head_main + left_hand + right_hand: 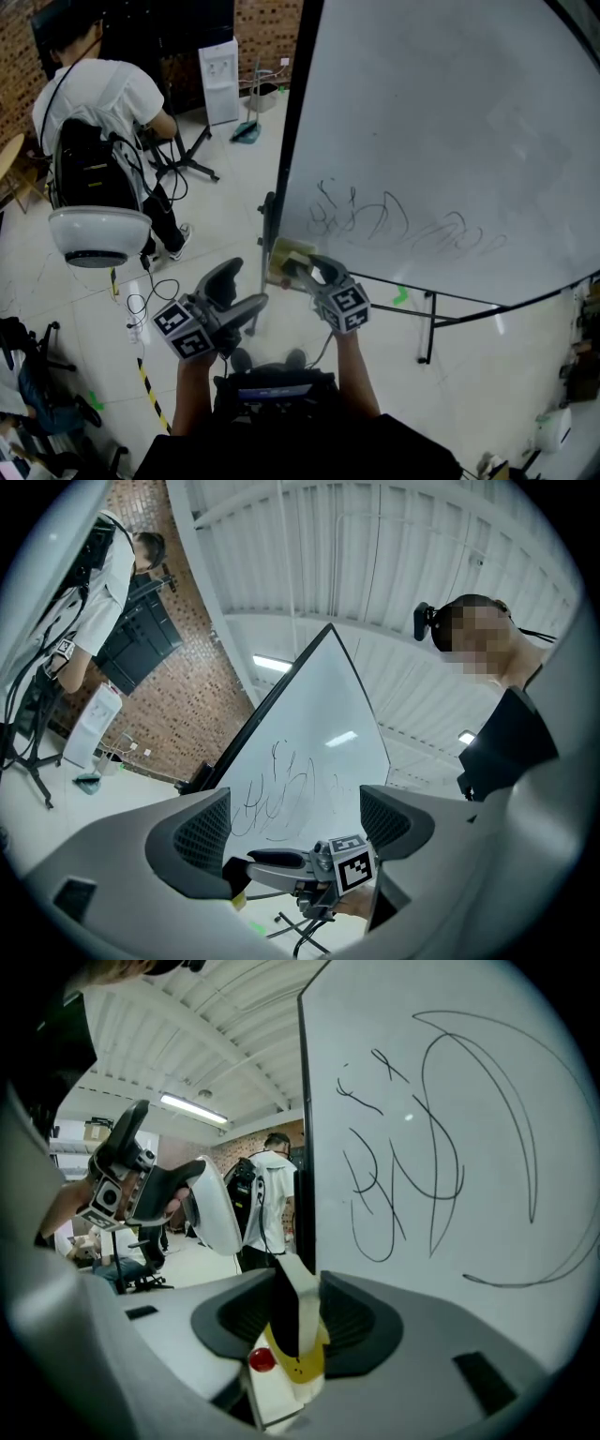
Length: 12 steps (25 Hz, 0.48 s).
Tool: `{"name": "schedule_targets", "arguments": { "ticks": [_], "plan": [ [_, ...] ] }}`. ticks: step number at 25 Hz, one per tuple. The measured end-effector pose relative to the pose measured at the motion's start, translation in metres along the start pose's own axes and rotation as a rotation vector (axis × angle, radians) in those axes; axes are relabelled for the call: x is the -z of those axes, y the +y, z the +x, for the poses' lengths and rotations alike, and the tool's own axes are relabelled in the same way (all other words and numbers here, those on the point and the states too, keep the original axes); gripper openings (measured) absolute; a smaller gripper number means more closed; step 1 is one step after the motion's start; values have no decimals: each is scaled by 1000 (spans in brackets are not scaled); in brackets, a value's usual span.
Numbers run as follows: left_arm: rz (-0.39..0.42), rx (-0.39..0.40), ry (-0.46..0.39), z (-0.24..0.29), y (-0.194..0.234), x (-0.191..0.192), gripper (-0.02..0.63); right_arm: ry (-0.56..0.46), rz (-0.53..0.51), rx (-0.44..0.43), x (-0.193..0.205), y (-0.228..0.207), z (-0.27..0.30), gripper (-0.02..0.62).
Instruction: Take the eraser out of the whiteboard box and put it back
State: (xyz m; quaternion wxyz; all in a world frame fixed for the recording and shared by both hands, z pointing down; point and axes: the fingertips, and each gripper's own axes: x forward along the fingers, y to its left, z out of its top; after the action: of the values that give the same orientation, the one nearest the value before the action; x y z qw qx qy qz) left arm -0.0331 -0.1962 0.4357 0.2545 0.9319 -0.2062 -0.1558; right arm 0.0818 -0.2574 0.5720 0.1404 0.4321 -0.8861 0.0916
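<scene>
The eraser (300,1312), cream with a black felt face and a yellow part, stands on edge between the jaws of my right gripper (298,1324), which is shut on it. Just beneath it is a white box (267,1399) with a red cap in it. In the head view the right gripper (302,269) holds the eraser (285,257) at the lower left corner of the whiteboard (450,141), which bears black scribbles. My left gripper (240,287) hangs lower left of it, open and empty. The left gripper view shows the left gripper (295,829) with the right gripper (314,866) beyond its open jaws.
A person with a black backpack (94,122) stands at the back left behind a white round object (98,234). The whiteboard's stand legs (427,328) reach onto the pale floor. Cables and yellow-black tape (150,394) lie at the lower left.
</scene>
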Motion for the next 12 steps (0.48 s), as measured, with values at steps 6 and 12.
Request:
{"name": "schedule_targets", "arguments": {
  "ticks": [6,12],
  "plan": [
    [1,-2,-8,-3,-3,-2,430,-65,19,9,-22,1,-15,169],
    [2,-2,-15,-4,-3,-4,430,-155,40,11,-52,3,-32,169]
  ]
}}
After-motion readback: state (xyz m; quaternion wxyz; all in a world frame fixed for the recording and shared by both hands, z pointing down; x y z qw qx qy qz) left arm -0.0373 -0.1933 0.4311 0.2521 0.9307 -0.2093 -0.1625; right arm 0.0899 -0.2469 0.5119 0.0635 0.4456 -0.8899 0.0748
